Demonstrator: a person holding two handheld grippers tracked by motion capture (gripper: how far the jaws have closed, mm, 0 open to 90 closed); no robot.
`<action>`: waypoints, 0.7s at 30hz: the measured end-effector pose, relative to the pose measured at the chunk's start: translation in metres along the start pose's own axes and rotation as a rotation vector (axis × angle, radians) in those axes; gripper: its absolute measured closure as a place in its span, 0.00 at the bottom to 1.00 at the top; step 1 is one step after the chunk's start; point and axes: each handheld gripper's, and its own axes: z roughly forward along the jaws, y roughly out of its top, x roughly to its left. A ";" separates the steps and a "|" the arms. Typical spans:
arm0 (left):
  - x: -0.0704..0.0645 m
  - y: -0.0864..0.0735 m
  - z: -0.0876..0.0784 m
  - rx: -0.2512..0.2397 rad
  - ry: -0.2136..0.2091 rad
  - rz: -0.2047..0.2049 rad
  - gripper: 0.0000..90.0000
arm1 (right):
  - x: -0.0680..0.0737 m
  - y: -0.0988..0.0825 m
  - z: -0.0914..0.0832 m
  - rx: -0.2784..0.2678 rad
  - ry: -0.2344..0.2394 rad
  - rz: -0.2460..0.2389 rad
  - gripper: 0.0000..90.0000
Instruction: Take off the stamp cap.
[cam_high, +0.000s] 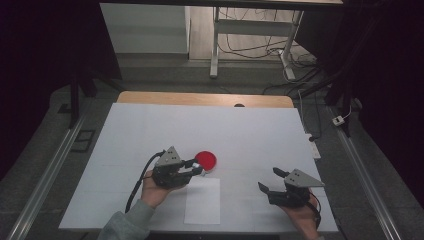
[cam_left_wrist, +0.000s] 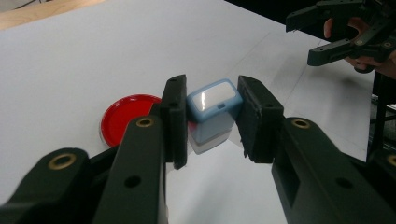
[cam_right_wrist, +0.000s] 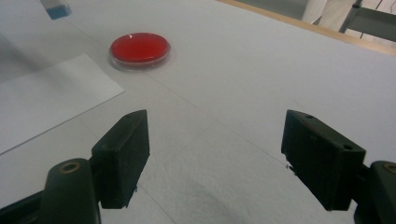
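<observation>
A small blue stamp (cam_left_wrist: 214, 100) with a white top sits pinched between the jaws of my left gripper (cam_left_wrist: 211, 119), tilted and lifted off the table. In the high view the left gripper (cam_high: 196, 168) hovers just left of a round red ink pad (cam_high: 206, 160), above the top edge of a white paper sheet (cam_high: 202, 200). Farther right my right gripper (cam_high: 272, 181) stands open over bare table, nothing between its jaws (cam_right_wrist: 215, 154). From there the red pad (cam_right_wrist: 139, 48) lies ahead to the left, with the stamp's blue corner (cam_right_wrist: 55, 8) at the top left.
A white cover (cam_high: 250, 130) spreads over the table, with a wooden strip (cam_high: 200, 98) showing at the far edge. Beyond the table, desk legs and cables (cam_high: 280, 50) stand on the floor. Metal rails (cam_high: 45, 170) run along both sides.
</observation>
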 end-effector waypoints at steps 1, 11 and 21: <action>0.000 0.000 0.000 0.000 0.000 0.000 0.73 | 0.001 0.001 0.001 -0.003 0.006 -0.004 0.26; 0.000 0.000 0.001 0.001 -0.002 0.002 0.73 | 0.010 0.008 0.009 -0.016 0.033 -0.006 0.27; 0.000 0.000 0.002 0.002 -0.005 0.003 0.73 | 0.019 0.013 0.018 -0.004 0.059 -0.018 0.29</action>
